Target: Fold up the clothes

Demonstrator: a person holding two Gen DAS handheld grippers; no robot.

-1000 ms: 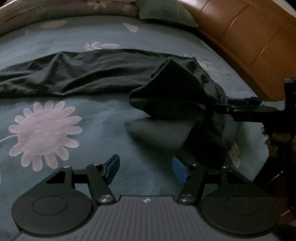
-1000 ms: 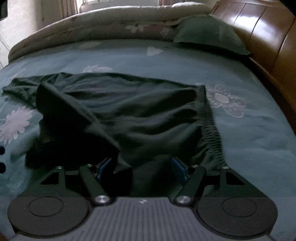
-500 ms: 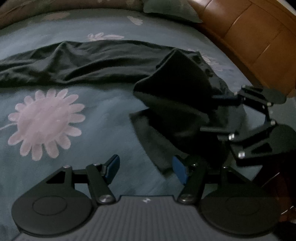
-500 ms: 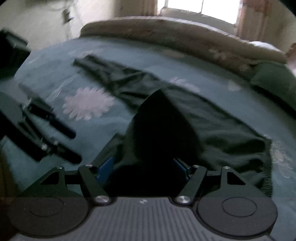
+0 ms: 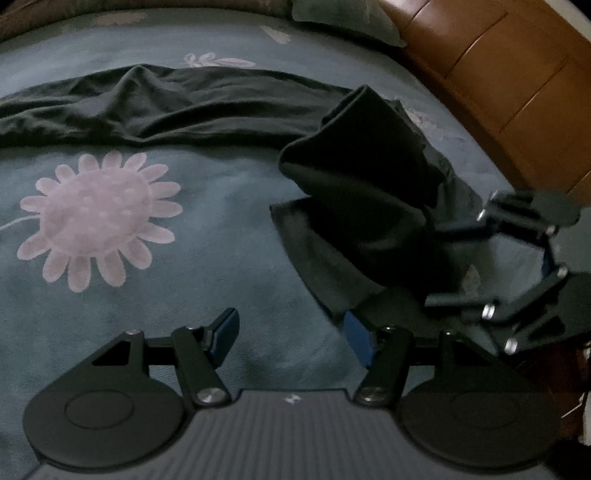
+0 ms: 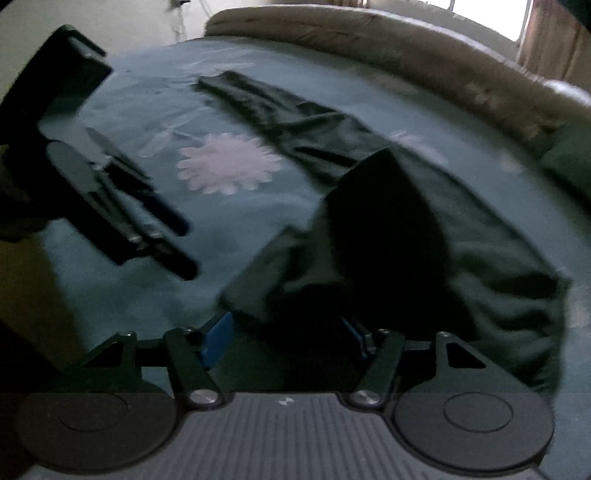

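Observation:
A dark pair of trousers [image 5: 207,99] lies stretched across the bed, and one end [image 5: 351,192] is raised in a peaked fold. My right gripper [image 5: 454,266] is turned on its side at the right, with that fold running between its fingers. In the right wrist view the dark cloth [image 6: 388,229] fills the gap of the right gripper [image 6: 284,334]. Its jaws stand wide and are closing, and the left blue pad [image 6: 216,339] shows bare. My left gripper [image 5: 291,334] is open over bare bedcover, and the cloth's hem [image 5: 328,302] hangs beside its right pad.
The blue-grey bedcover has a large pink flower [image 5: 96,218] left of the fold. A wooden headboard [image 5: 498,74] runs along the right, with a green pillow [image 5: 343,18] at its foot. A rolled beige quilt [image 6: 369,48] lines the bed's far side. The left gripper [image 6: 186,249] shows at left.
The right gripper has swung toward the left gripper and rolled onto its side, bringing the raised fold along. The hem has come close to the left gripper's right pad. The left gripper has hardly moved.

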